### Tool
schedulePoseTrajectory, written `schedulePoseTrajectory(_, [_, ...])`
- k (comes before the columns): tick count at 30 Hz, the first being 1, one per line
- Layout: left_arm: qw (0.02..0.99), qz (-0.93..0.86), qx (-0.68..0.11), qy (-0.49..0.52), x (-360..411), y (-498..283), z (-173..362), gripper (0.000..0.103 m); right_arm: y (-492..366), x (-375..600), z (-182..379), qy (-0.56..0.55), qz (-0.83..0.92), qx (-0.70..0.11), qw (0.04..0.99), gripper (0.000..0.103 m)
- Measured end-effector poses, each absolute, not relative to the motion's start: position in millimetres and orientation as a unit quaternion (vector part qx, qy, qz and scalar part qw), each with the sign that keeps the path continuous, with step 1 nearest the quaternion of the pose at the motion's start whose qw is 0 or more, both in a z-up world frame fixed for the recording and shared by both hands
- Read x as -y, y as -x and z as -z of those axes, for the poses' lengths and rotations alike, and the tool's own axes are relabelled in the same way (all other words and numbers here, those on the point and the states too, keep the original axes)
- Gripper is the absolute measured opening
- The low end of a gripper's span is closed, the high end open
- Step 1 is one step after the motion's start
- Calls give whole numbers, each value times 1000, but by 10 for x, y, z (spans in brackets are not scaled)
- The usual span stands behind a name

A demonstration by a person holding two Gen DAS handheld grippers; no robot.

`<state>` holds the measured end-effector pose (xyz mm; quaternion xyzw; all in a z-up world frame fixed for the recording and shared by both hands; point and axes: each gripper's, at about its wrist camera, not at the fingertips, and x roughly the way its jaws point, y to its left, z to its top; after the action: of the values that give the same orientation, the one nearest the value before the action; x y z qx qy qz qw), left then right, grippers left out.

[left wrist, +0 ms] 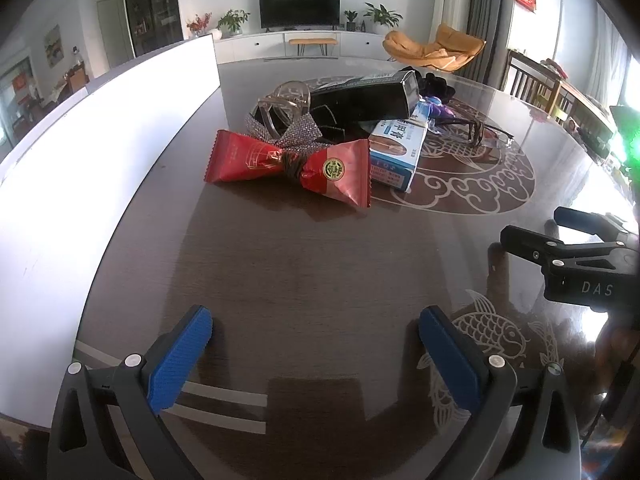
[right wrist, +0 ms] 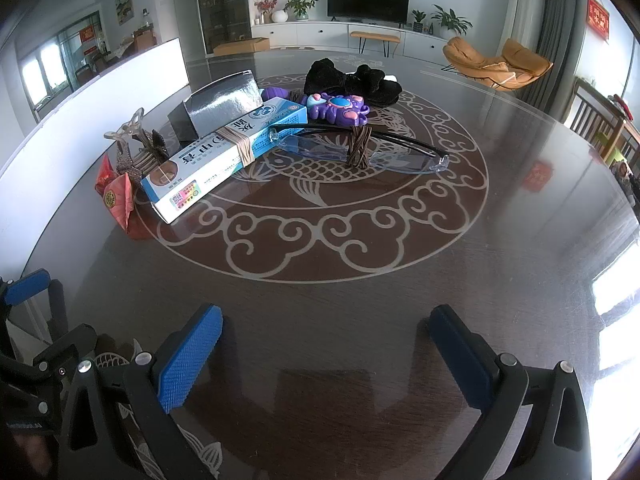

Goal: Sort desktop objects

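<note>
Blue-padded fingers of the left gripper (left wrist: 316, 360) stand wide apart over the dark table (left wrist: 304, 272), with nothing between them. The right gripper (right wrist: 326, 356) hangs just as wide and just as empty beside it, low over the same glossy top.

Ahead of both lies a tight cluster of things near the table's patterned centre. Nearest the left gripper is a red candy wrapper (left wrist: 288, 166), bound at its middle. Touching it on the right is a blue-and-white box (right wrist: 224, 160) wrapped with a brown band, and a black box (right wrist: 218, 106) lies tilted behind. Clear-lensed glasses (right wrist: 360, 152) rest beside the blue box. Behind them sit a purple toy (right wrist: 338, 108) and a black fuzzy item (right wrist: 352, 80), perhaps a hair tie. A white board (left wrist: 80, 152) stands along the table's left edge.
</note>
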<state>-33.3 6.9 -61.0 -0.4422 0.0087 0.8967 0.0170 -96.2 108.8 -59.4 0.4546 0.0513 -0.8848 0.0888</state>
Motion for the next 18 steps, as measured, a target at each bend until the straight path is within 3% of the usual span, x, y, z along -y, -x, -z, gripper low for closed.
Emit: schedulePoseTrajectory(18, [16,-898,-8,440,-84,351,611,103,964,-1088,596,-454,885,-51,89,103])
